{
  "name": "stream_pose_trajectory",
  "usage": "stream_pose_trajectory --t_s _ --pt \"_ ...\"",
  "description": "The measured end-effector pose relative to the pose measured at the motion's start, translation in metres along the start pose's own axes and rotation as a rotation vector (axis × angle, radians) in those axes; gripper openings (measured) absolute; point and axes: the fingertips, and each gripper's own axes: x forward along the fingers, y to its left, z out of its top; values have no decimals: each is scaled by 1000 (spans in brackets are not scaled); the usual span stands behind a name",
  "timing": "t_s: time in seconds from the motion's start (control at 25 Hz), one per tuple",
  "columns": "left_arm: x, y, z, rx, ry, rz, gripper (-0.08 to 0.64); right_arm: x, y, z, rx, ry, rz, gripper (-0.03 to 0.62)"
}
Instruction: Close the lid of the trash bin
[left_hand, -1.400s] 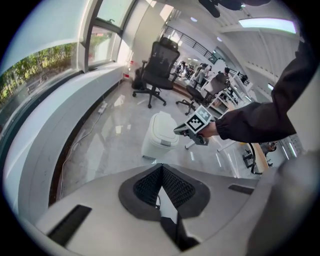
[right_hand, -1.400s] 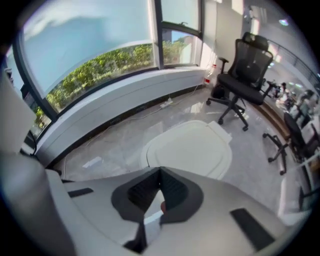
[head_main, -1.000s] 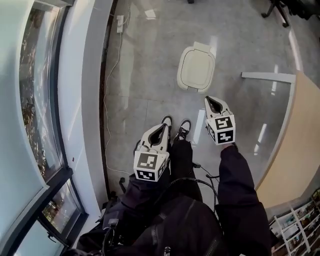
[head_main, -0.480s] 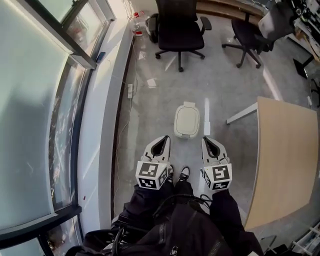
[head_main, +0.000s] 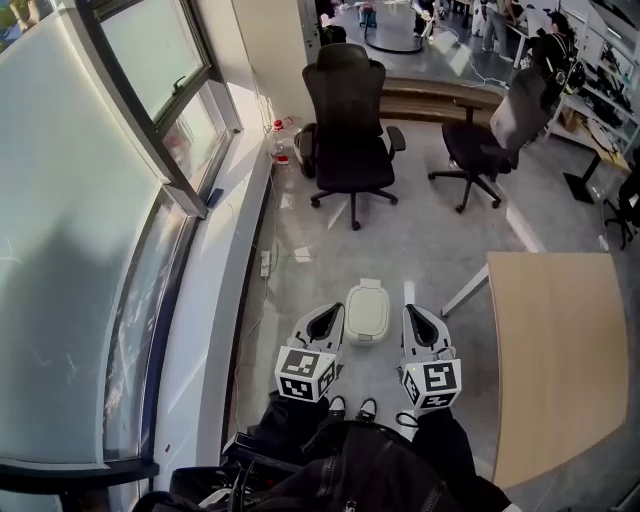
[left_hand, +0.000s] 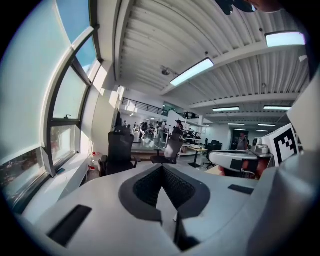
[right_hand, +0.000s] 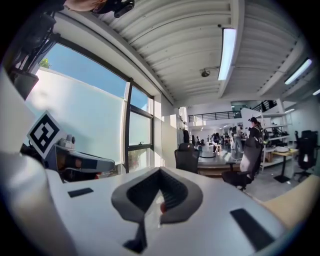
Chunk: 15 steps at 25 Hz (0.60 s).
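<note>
I hold my left gripper (head_main: 330, 318) and right gripper (head_main: 414, 316) out side by side, each with its jaws pressed together on nothing. The white trash bin (head_main: 367, 300) stands on the grey floor (head_main: 430, 240) below, showing between the two grippers, its lid (head_main: 366, 318) down flat.

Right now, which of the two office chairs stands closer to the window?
The black high-backed chair, next to the bottle on the floor by the window. The grey-backed chair stands further right, away from the glass.
</note>
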Motion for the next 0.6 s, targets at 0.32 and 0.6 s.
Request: stream_pose_trajectory --t_s 0.32,0.6 --pt "-8 -21 28 60 -52 -20 2 -18 5 38 -32 -78 -4 6" --pt "-6 -32 44 94 -81 -45 2 -22 4 58 -41 -125 -24 6"
